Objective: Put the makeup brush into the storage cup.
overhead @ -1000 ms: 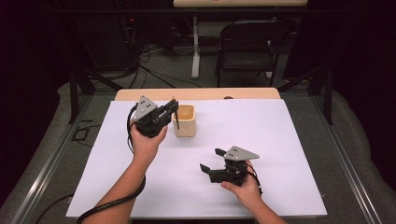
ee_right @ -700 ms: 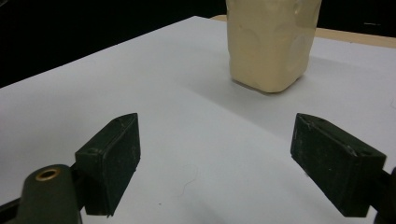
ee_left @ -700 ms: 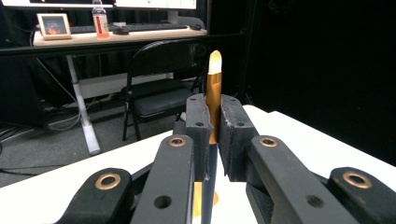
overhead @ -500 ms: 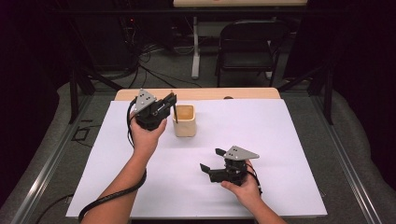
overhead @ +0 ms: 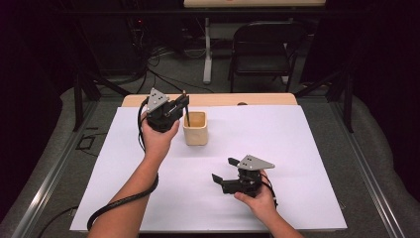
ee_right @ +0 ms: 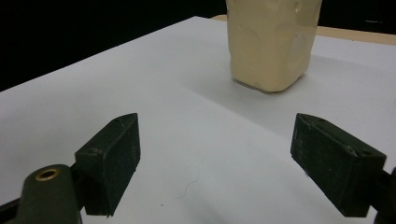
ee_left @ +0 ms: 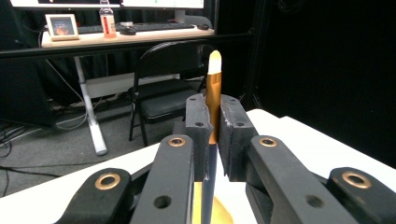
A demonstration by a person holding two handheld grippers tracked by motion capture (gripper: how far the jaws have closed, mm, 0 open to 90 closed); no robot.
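Left gripper holds a pen above the cup

Left of centre in the high view, the left gripper (overhead: 184, 101) is clamped on a copper-coloured pen (ee_left: 213, 100), upright, its lower end inside the beige cup (overhead: 195, 128) just beside it. At lower centre-right, the right gripper (overhead: 224, 169) rests on the white table cover (overhead: 297, 148), jaws apart with nothing between them.

Left tool (overhead: 184, 105) was black with a grey plate on top, brass-coloured rivets on its arms. Pen (ee_left: 213, 100) in it was copper-orange with a white tip, dark lower barrel. Cup (overhead: 195, 128) centre-left of the high view was pale cream, plain. Right tool (overhead: 225, 169) lower centre was black, grey plate. Table (overhead: 297, 144) was covered in plain white, tan wood edge at back. Chair (overhead: 262, 44) up top was black.
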